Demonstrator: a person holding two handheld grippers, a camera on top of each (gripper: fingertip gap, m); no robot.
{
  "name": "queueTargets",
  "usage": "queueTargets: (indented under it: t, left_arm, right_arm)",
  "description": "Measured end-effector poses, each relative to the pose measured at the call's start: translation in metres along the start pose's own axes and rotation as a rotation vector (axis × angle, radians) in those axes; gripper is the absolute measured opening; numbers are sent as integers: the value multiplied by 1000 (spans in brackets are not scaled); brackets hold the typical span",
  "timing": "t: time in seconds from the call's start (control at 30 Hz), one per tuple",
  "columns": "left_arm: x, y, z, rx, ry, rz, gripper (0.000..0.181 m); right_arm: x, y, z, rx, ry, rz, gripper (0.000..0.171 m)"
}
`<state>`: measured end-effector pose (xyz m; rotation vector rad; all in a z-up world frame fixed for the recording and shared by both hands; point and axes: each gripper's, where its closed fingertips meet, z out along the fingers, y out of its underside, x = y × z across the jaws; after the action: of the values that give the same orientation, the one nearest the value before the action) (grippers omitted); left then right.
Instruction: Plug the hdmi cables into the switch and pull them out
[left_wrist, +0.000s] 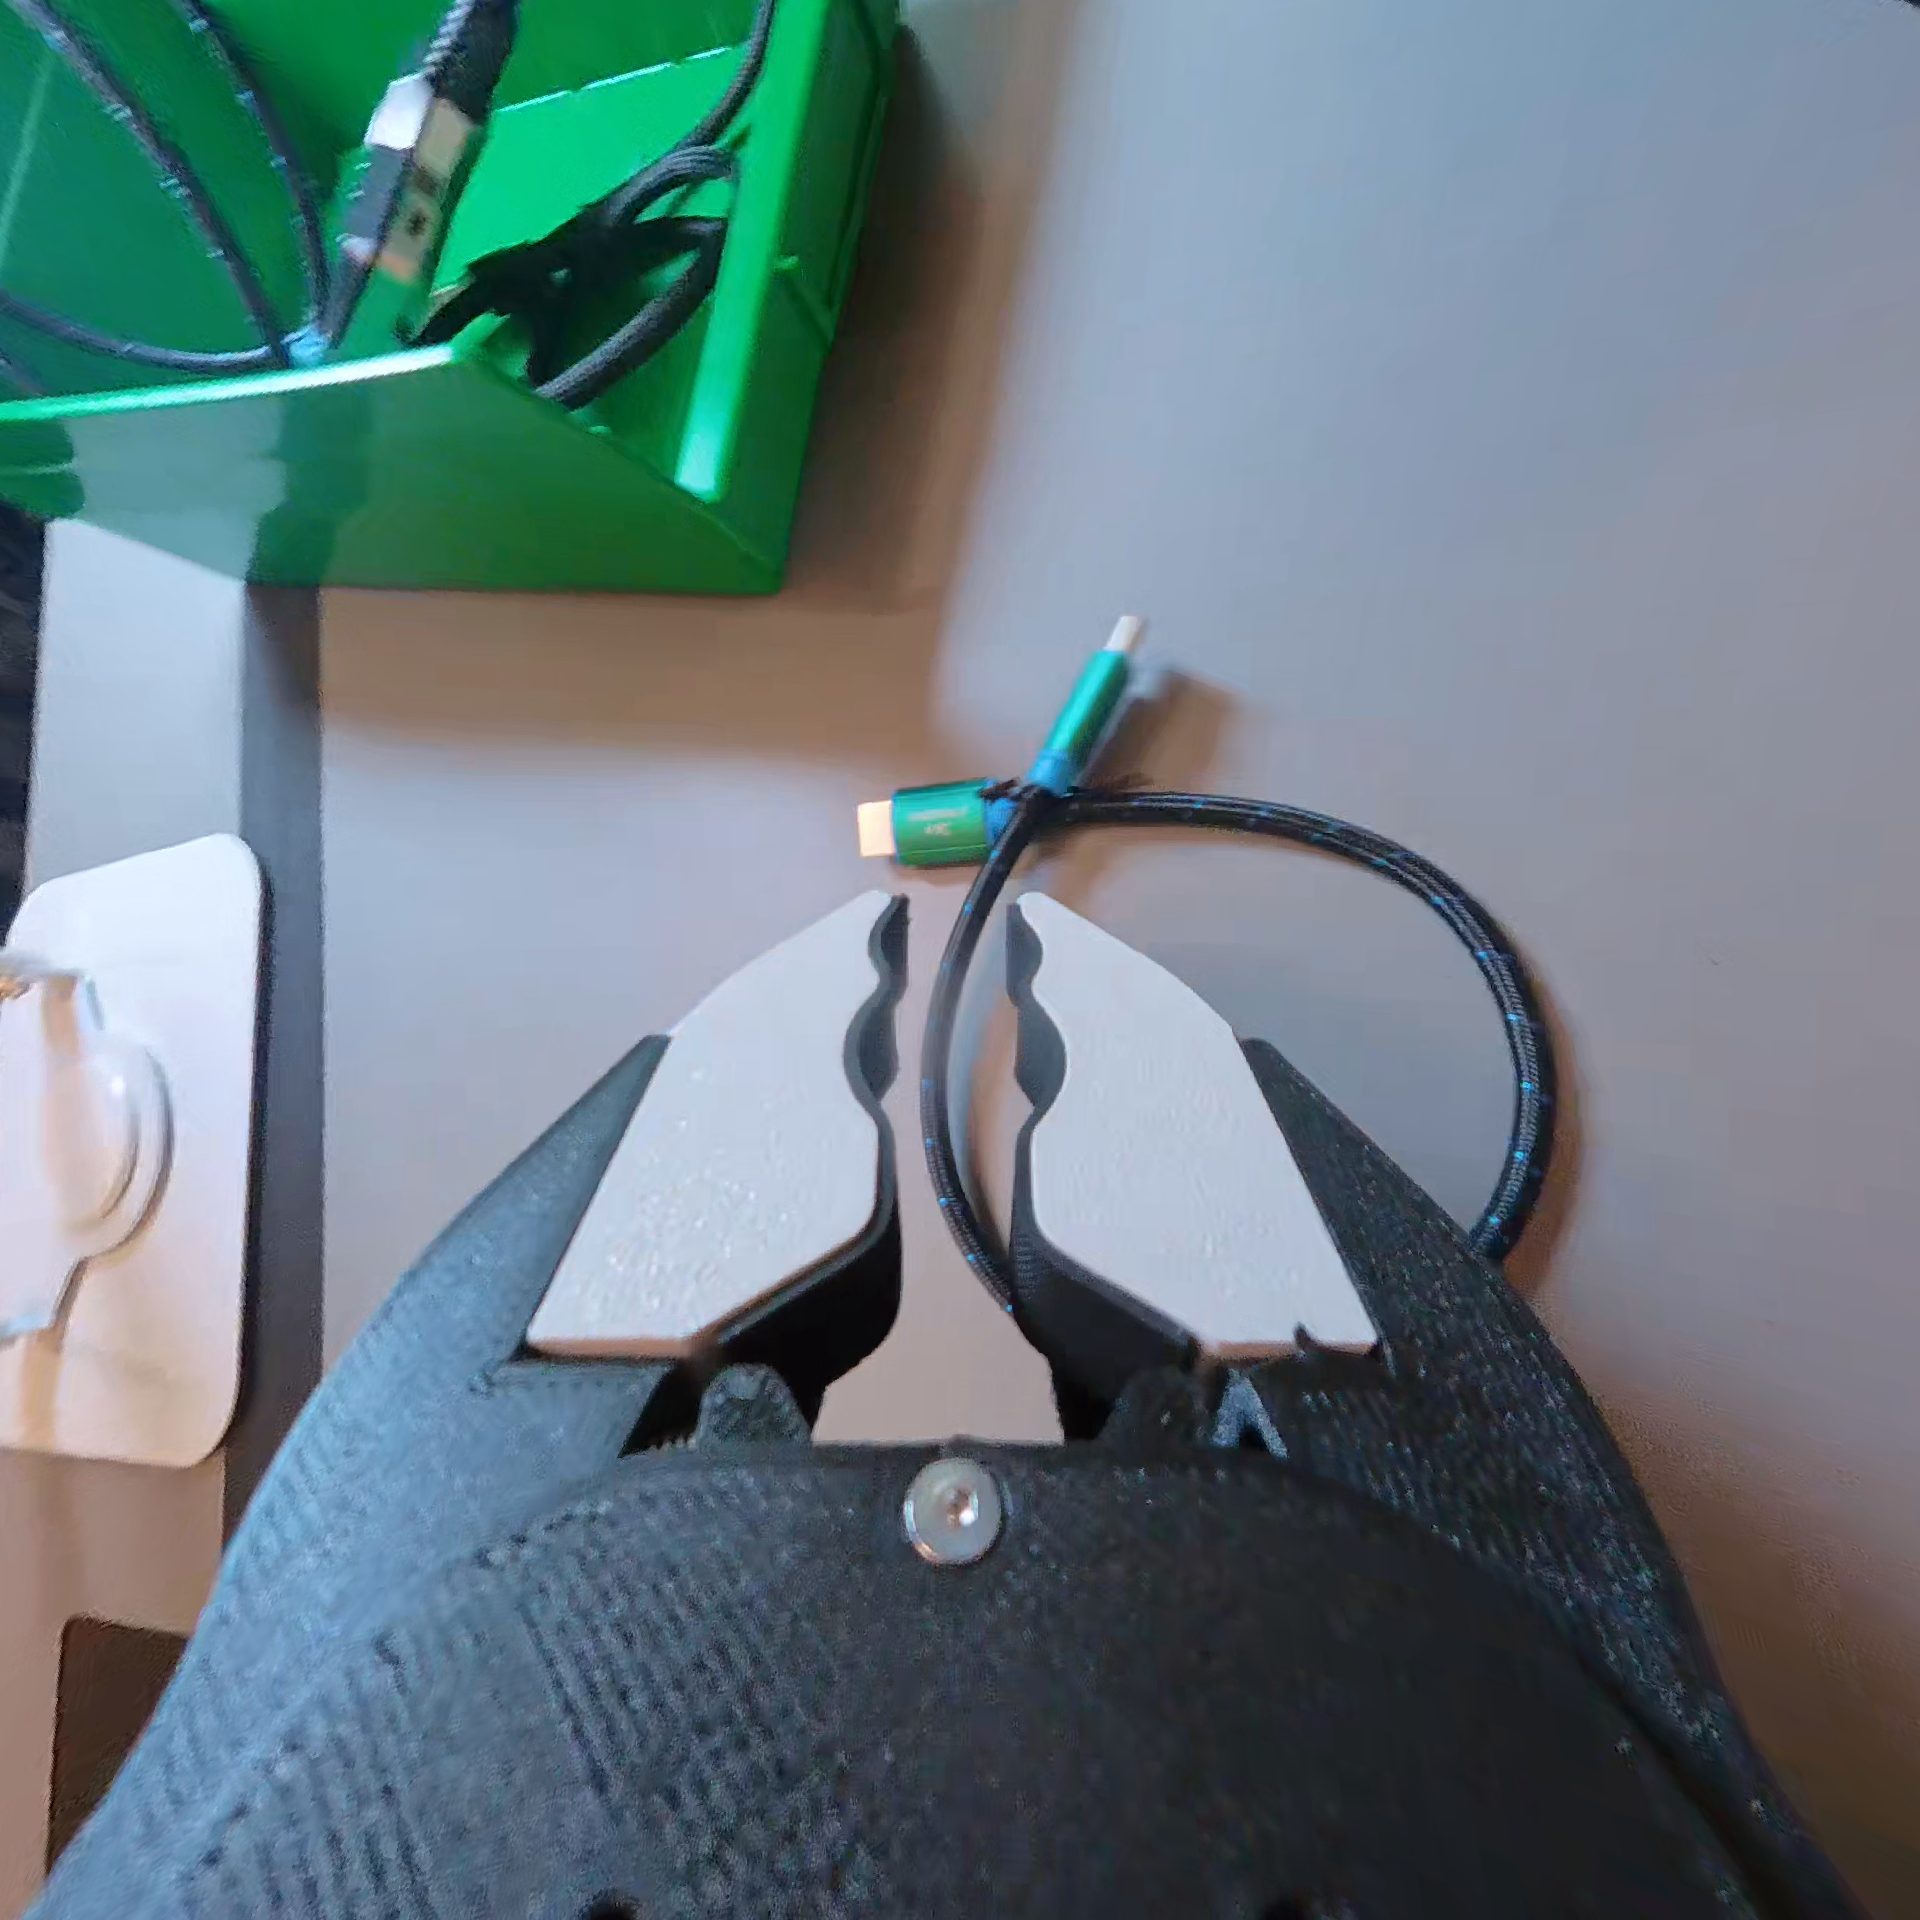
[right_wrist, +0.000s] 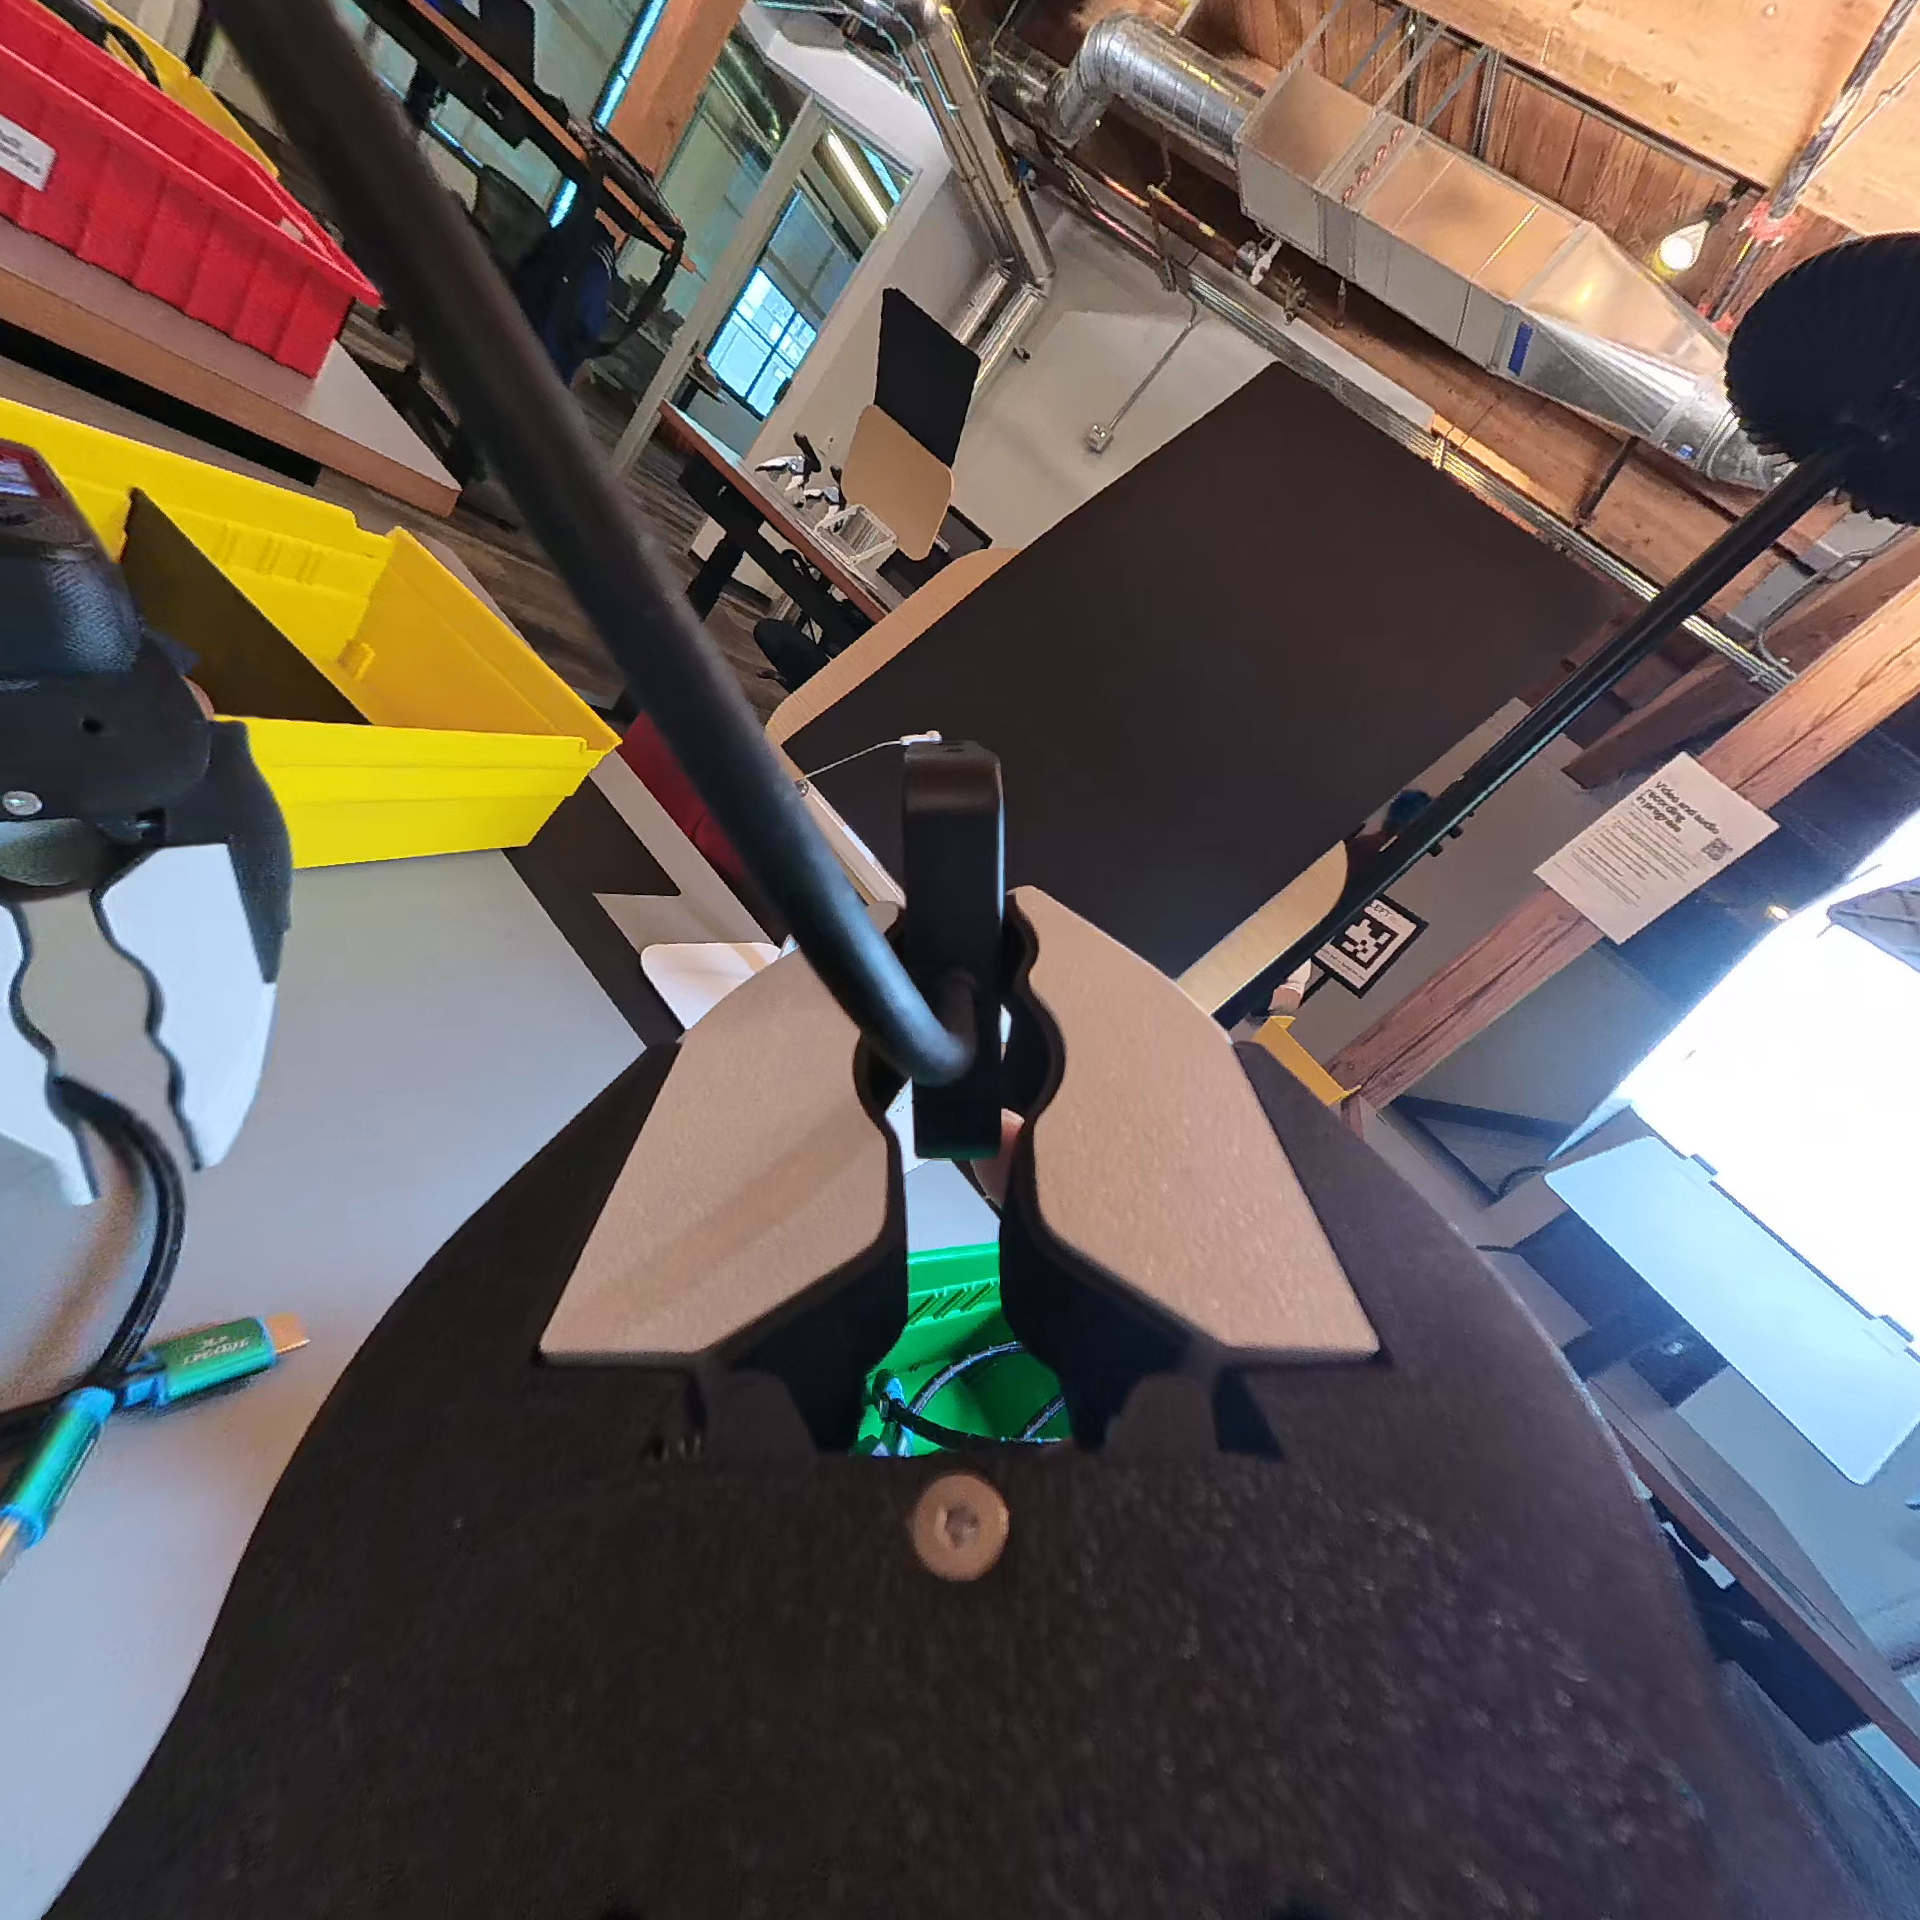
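Note:
A short black-and-blue braided HDMI cable (left_wrist: 1496, 997) lies looped on the grey table (left_wrist: 1351, 416). Its two green plugs (left_wrist: 930, 831) are tied together at the loop's crossing. My left gripper (left_wrist: 956, 904) is a little open and straddles one strand of the loop without pinching it. It also shows in the right wrist view (right_wrist: 140, 1153), pointing down over the cable and its green plugs (right_wrist: 208, 1356). My right gripper (right_wrist: 953, 909) is shut on the black HDMI switch (right_wrist: 951, 821), held edge-on in the air. The switch's thick black lead (right_wrist: 582, 551) runs up to the left.
A green bin (left_wrist: 436, 499) with more braided cables stands at the far left of the left wrist view; it shows below my right gripper (right_wrist: 966, 1309). A white pad (left_wrist: 197, 1039) with a clear plastic piece lies left. A yellow bin (right_wrist: 436, 727) and red bin (right_wrist: 177, 229) stand behind. Spacing between my two grippers at the tips: around 25 cm.

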<state>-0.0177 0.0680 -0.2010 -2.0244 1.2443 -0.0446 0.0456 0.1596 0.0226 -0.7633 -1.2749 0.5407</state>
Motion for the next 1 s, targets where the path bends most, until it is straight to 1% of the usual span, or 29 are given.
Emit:
queueTargets:
  t: [0.13,0.23,0.3,0.37,0.43,0.5,0.57,0.63,0.7,0.77,0.87,0.93,1.0]
  left_arm:
    - [-7,-20,-9,90,-18,-140,25]
    - [16,-36,-3,127,79,-275,32]
    - [37,-32,10,68,118,-308,36]
    - [58,-16,23,-36,133,-310,44]
    - [74,-3,31,-102,152,-326,48]
    - [82,6,35,-139,169,-335,44]
    - [86,9,31,-140,199,-324,25]
    - [83,21,22,-192,183,-247,13]
    - [72,39,11,-258,122,-180,10]
    - [60,44,-1,-248,73,-190,16]
    - [46,27,-13,-116,20,-258,21]
    - [39,19,-10,-78,-19,-260,26]
    - [33,16,2,-82,-36,-253,34]
  right_arm:
    - [6,2,-3,3,13,13,14]
    - [11,6,-4,-11,28,12,14]
    - [15,8,-5,-13,36,17,15]
    - [18,9,-6,-12,41,26,15]
    - [19,11,-7,-13,43,35,15]
    - [21,12,-8,-14,44,43,15]
    - [21,13,-8,-16,44,44,15]
    - [20,12,-8,-17,44,38,14]
    - [19,11,-8,-16,41,34,14]
    - [17,10,-6,-13,36,35,14]
    - [11,12,-2,-18,20,37,15]
    - [6,12,2,-26,8,28,15]
    - [1,11,4,-31,-1,13,15]
